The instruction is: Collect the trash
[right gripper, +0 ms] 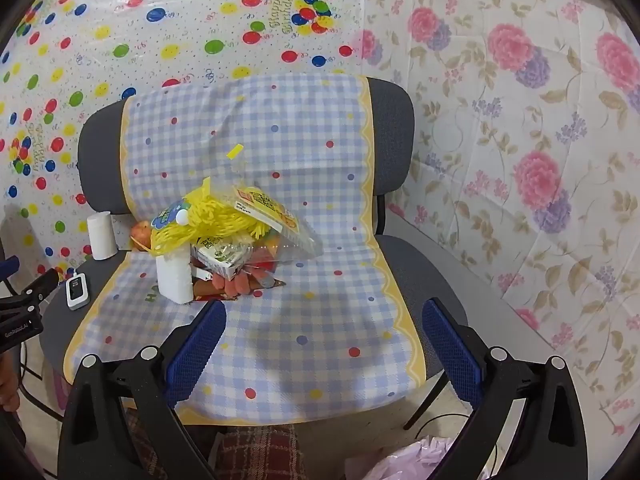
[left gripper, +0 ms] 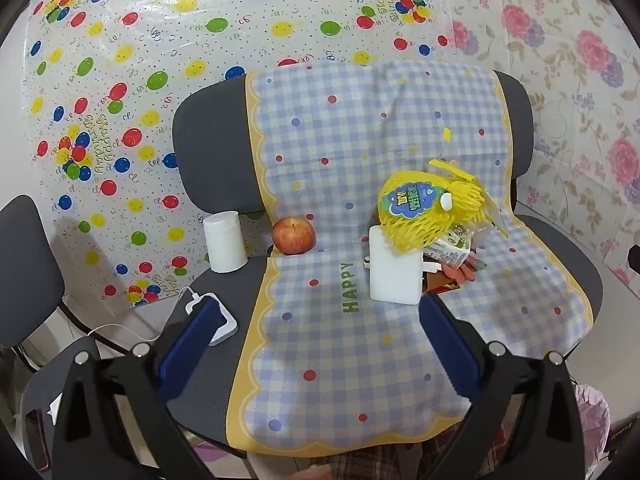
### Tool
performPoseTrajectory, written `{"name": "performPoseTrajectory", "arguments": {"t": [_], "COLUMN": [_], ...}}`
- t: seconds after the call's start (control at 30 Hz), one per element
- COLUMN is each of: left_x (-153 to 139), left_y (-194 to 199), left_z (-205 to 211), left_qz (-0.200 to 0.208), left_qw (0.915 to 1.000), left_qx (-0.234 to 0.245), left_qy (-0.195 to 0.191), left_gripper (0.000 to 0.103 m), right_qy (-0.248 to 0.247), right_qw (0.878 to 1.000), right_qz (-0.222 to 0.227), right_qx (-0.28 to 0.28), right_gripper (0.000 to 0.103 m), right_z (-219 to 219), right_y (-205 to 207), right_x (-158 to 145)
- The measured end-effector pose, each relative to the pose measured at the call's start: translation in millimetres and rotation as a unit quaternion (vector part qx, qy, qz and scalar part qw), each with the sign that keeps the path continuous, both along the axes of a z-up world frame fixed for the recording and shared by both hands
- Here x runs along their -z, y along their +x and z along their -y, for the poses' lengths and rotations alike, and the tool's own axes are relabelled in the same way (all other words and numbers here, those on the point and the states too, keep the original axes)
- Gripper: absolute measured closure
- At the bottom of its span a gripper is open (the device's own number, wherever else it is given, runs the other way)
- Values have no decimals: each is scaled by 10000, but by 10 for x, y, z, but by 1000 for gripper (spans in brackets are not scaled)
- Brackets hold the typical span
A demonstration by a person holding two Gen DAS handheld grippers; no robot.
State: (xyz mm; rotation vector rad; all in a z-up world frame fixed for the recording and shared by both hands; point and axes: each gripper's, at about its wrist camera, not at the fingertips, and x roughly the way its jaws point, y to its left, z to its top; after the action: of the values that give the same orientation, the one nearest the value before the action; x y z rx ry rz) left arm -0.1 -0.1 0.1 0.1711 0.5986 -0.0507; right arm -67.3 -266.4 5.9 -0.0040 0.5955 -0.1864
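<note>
A heap of trash sits on a grey chair draped with a blue checked cloth (left gripper: 352,340). A yellow net bag (left gripper: 424,208) lies on top, leaning on a white foam block (left gripper: 394,272), with a small drink carton (left gripper: 448,248) and orange wrappers beside them. In the right wrist view the same yellow net (right gripper: 208,220), the foam block (right gripper: 174,278), the carton (right gripper: 220,260) and a clear plastic bag (right gripper: 288,224) lie left of centre. My left gripper (left gripper: 320,332) and right gripper (right gripper: 324,336) both hover open over the seat front, nothing between their fingers.
An apple (left gripper: 294,236), a white jar (left gripper: 224,246) and a white charger with cable (left gripper: 218,318) sit on the seat's left side. A pale pink plastic bag (right gripper: 404,460) lies on the floor below. A second chair (left gripper: 24,272) stands left; papered walls are behind.
</note>
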Motion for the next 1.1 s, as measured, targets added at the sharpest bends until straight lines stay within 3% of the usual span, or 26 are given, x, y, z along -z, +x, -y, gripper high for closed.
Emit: {"name": "performPoseTrajectory", "arguments": {"t": [1.0, 1.1], "left_x": [-4, 12], "left_y": [-1, 33], "left_z": [-12, -154], "left_qz": [-24, -21], "left_qw": [10000, 10000], "left_qx": [-31, -33], "left_qy": [-23, -24], "left_gripper": [6, 6], "right_qy": [40, 48], "right_qw": [10000, 10000], "right_qz": [6, 9], "right_qx": [20, 16], "right_gripper": [6, 6], "right_z": [12, 7], "right_y": [-5, -2], "right_x": [17, 17]}}
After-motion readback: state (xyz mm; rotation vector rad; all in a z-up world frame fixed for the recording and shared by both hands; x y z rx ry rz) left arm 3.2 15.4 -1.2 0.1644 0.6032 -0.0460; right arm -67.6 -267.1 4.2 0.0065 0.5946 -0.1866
